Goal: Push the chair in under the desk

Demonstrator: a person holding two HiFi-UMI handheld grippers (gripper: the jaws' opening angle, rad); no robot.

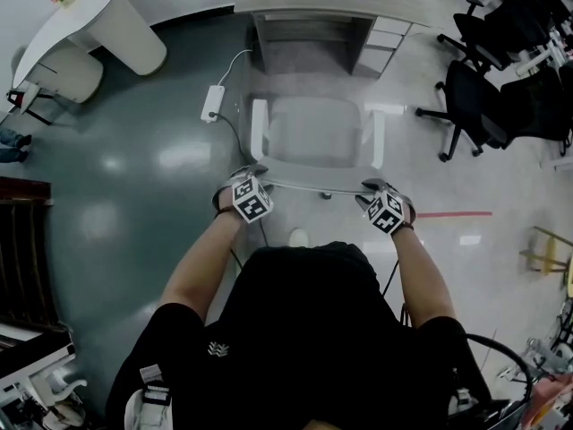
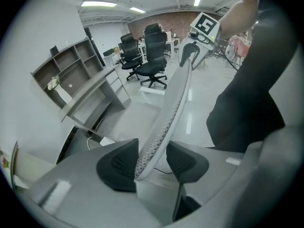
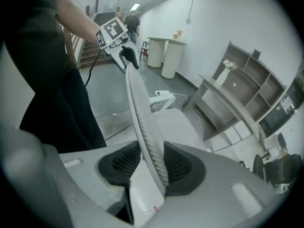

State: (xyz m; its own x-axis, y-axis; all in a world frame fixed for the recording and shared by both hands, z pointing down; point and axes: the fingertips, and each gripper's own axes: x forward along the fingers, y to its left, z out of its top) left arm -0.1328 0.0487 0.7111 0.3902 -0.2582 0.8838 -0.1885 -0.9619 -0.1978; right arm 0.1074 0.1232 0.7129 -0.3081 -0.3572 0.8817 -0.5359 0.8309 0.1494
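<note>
Head view: left gripper (image 1: 254, 179) and right gripper (image 1: 377, 189) clamp top corners of the chair (image 1: 313, 133), spread wide for a straight push; chair stands just short of the desk (image 1: 331, 9), not under.

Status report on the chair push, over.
Left gripper and right gripper shut on chair back. Chair faces desk, seat not yet under. Power strip and cable on floor beside chair, might snag.
</note>
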